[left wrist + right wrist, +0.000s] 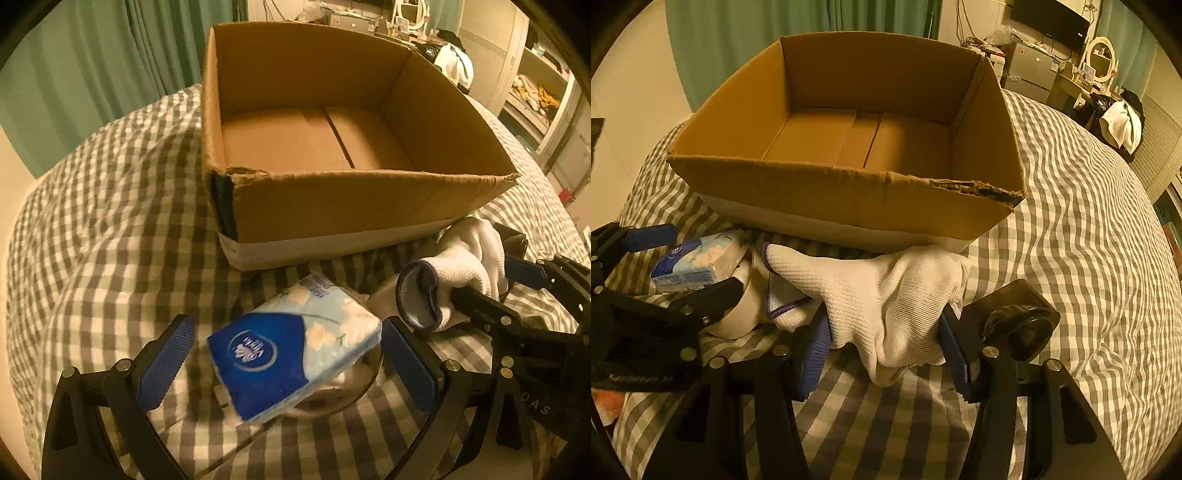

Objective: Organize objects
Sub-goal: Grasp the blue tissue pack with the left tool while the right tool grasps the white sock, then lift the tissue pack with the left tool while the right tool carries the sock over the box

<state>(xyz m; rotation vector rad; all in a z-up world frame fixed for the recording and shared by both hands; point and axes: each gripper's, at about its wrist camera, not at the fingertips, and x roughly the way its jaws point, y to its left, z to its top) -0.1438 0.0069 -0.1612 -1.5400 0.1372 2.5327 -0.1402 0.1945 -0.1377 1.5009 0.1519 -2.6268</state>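
The left gripper [288, 365] stands wide open, its blue pads either side of a tissue pack [295, 350] that lies tilted between them; neither pad clearly touches the pack, and a gap shows on the left side. The pack rests on a shiny bowl [354, 384], which sits under and just beyond the fingertips on the checked bedspread [110, 221].

The right gripper [882, 354] is closed on a white glove [879, 295], its two blue pads pressing into the knit from both sides. The glove bunches up between the fingers and spills forward past the tips, its blue-edged cuff reaching toward the left finger's side, where it meets a white roll [746, 310] (tape, perhaps; too hidden to tell). Just outside the right finger sits a black caster [1015, 321] on the bedspread.

Ahead of both pairs of fingers stands an open cardboard box [332, 214], its near wall just beyond the glove and well beyond the tissue pack. In the right wrist view the left gripper shows at the left edge, with the tissue pack beside the roll.
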